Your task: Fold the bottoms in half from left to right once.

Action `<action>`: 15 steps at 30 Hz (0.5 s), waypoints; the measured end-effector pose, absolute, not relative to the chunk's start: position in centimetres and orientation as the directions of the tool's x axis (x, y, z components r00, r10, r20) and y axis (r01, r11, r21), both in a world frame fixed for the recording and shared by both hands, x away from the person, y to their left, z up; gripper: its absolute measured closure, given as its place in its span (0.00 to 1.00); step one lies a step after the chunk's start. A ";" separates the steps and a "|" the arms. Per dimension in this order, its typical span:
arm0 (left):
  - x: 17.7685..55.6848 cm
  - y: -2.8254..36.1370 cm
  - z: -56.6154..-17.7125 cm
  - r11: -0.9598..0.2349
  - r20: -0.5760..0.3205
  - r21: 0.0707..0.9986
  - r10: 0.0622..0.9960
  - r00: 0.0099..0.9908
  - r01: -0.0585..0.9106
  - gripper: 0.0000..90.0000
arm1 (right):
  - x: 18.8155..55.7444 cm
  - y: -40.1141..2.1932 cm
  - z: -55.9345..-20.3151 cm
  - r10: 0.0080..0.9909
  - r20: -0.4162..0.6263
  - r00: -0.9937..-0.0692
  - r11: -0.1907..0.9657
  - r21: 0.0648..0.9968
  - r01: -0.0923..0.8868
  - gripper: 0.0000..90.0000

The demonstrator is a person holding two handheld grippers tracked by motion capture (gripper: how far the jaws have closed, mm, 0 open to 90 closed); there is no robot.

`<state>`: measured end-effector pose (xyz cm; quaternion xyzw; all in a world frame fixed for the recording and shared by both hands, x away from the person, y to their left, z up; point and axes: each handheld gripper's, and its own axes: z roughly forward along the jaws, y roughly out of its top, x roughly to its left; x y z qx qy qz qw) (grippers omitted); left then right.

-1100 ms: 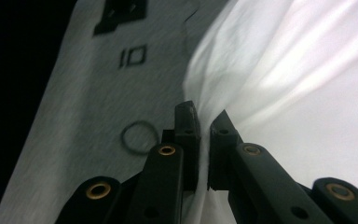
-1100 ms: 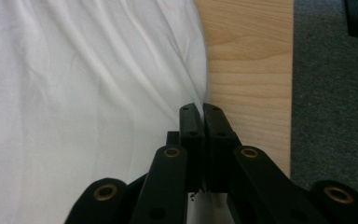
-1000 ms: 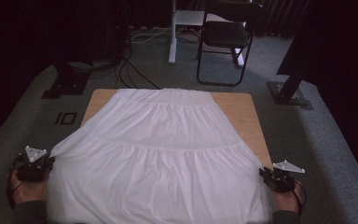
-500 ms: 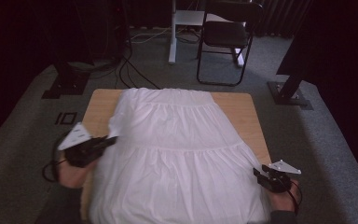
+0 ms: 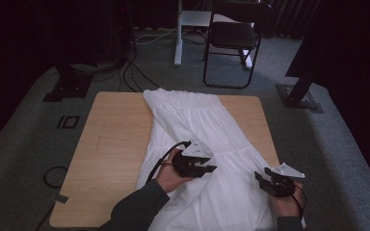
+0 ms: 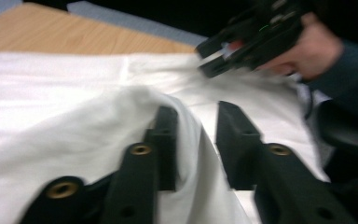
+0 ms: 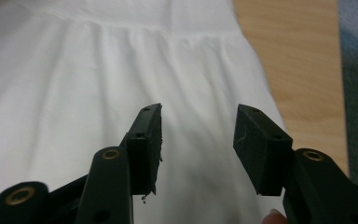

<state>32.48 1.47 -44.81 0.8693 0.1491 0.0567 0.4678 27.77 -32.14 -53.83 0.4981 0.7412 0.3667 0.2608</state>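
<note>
A white tiered skirt lies on the wooden table, its left side folded over onto the right half. My left gripper hovers over the middle of the skirt near the front. Its jaws have just been opening. In the left gripper view they stand apart, with a fold of the white cloth draped slack over the left jaw and into the gap. My right gripper is at the skirt's front right hem. Its jaws have also just been opening and stand apart above the cloth, with nothing between them.
The left half of the tabletop is bare wood. Behind the table stand a black chair, a white post and two black stand bases. Cables trail over the grey carpet.
My left gripper swept from the table's front left corner to the middle, carrying the skirt's left edge over, and opened. The right gripper stayed at the front right and opened.
</note>
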 end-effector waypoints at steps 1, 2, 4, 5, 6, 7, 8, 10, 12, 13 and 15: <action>32.8 2.0 -44.9 -0.492 -0.072 0.839 0.322 0.944 0.232 0.72 | 27.8 -31.6 -53.5 0.926 -0.024 -0.378 0.242 0.805 0.541 0.54; 33.0 2.8 -44.8 -0.474 -0.084 0.846 0.333 0.939 0.244 0.70 | 27.7 -31.2 -53.2 0.921 -0.029 -0.389 0.251 0.808 0.533 0.54; 33.1 4.8 -44.4 -0.467 -0.039 0.852 0.397 0.917 0.239 0.67 | 27.8 -30.1 -52.5 0.907 -0.017 -0.420 0.256 0.816 0.519 0.53; 33.2 6.0 -44.2 -0.461 -0.033 0.851 0.430 0.902 0.251 0.66 | 27.9 -29.5 -52.2 0.900 -0.007 -0.436 0.256 0.819 0.514 0.53; 33.3 7.3 -44.1 -0.452 -0.027 0.852 0.463 0.886 0.263 0.65 | 28.1 -28.9 -51.9 0.893 -0.001 -0.451 0.258 0.821 0.509 0.53; 33.3 8.6 -44.1 -0.448 -0.010 0.852 0.504 0.864 0.271 0.64 | 28.2 -28.2 -51.6 0.885 0.003 -0.466 0.263 0.822 0.505 0.53; 33.2 9.9 -44.3 -0.450 0.009 0.848 0.540 0.842 0.280 0.63 | 28.4 -27.4 -51.4 0.875 0.010 -0.483 0.267 0.823 0.501 0.53; 33.2 11.2 -44.5 -0.449 0.015 0.842 0.573 0.819 0.299 0.61 | 28.6 -26.7 -51.1 0.866 0.017 -0.500 0.271 0.825 0.496 0.53; 32.9 14.2 -45.7 -0.440 0.022 0.827 0.646 0.763 0.349 0.59 | 29.0 -24.0 -49.8 0.836 0.026 -0.549 0.279 0.840 0.465 0.49; 32.7 15.3 -46.3 -0.445 0.032 0.817 0.669 0.742 0.367 0.59 | 29.0 -24.0 -49.8 0.836 0.026 -0.549 0.279 0.840 0.465 0.49; 32.1 17.4 -48.0 -0.456 0.049 0.787 0.719 0.694 0.416 0.58 | 29.2 -22.3 -48.7 0.817 0.014 -0.577 0.295 0.849 0.439 0.46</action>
